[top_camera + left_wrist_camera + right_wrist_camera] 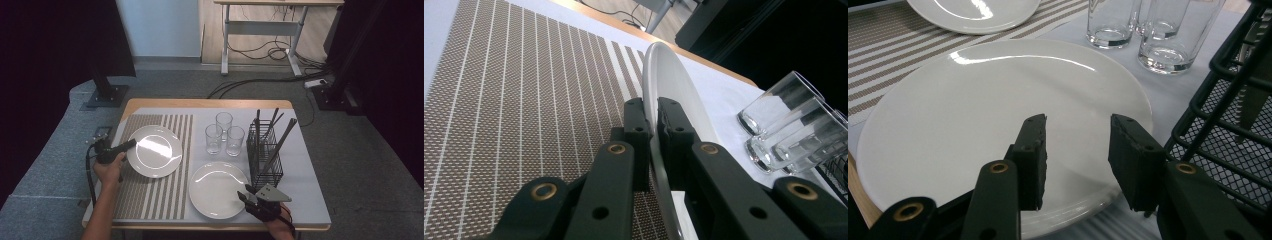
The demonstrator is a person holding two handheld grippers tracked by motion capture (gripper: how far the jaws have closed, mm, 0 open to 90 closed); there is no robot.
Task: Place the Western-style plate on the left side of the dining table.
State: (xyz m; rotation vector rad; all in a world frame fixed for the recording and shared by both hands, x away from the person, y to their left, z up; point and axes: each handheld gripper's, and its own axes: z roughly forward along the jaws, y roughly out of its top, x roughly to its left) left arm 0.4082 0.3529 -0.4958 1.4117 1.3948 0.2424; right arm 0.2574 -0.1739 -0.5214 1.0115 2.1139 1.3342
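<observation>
Currently the left gripper is clenched on the left rim of the upper white plate; the left gripper view shows that plate edge-on with a pad on each side of the rim, pressing it. This plate lies on the brown striped placemat at the table's left side, nearer the far edge. The right gripper sits at the near right rim of the second white plate, by the table's near edge; in the right gripper view its jaws stand apart over the plate, nothing between the pads, released. Three clear glasses stand clustered mid-table, toward the far edge. A black wire cutlery basket with dark utensils stands at the right, just beside the second plate. A grey cloth covers the wooden table. No readable writing or brand anywhere.
</observation>
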